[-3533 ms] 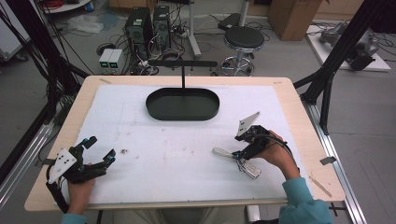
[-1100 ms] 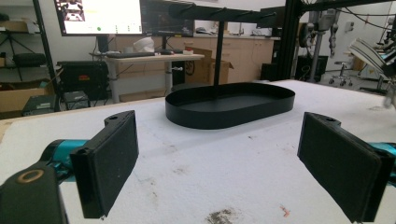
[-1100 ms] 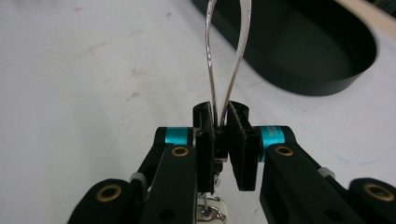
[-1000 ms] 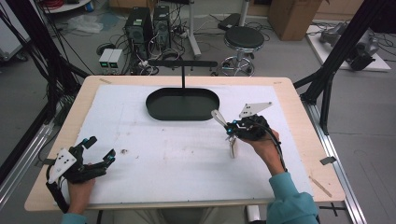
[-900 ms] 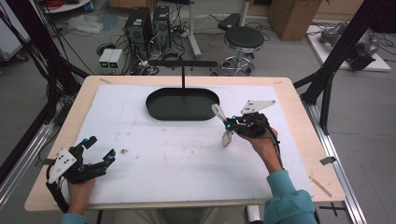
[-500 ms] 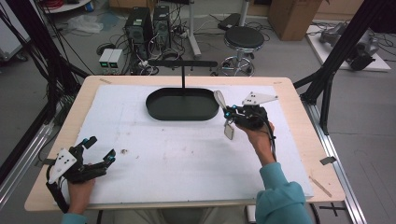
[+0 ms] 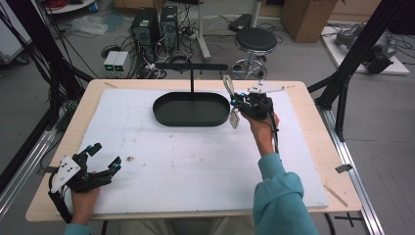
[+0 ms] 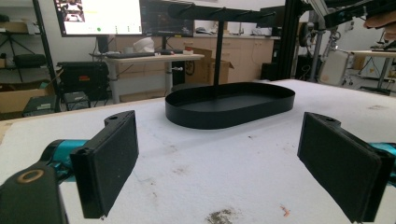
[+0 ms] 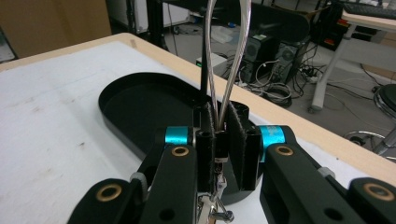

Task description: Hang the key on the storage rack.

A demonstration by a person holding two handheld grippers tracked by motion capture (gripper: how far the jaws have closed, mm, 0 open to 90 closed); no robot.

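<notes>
The right gripper point(image 7: 238, 104) is clamped on a clear looped cord point(image 9: 227, 60) with what looks like a small tag, held just beside the black tray point(image 7: 191, 108) and under its hanging bar point(image 7: 192, 67); hooking the loop there seems next; the left gripper point(image 7: 100, 159) rests wide open, empty.

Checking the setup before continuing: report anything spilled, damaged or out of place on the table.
Nothing spilled or broken. The white mat carries a few dark smudges, one near the left hand-held gripper. The black tray sits flat and empty. The right hand-held gripper pinches a clear loop beside it.
</notes>
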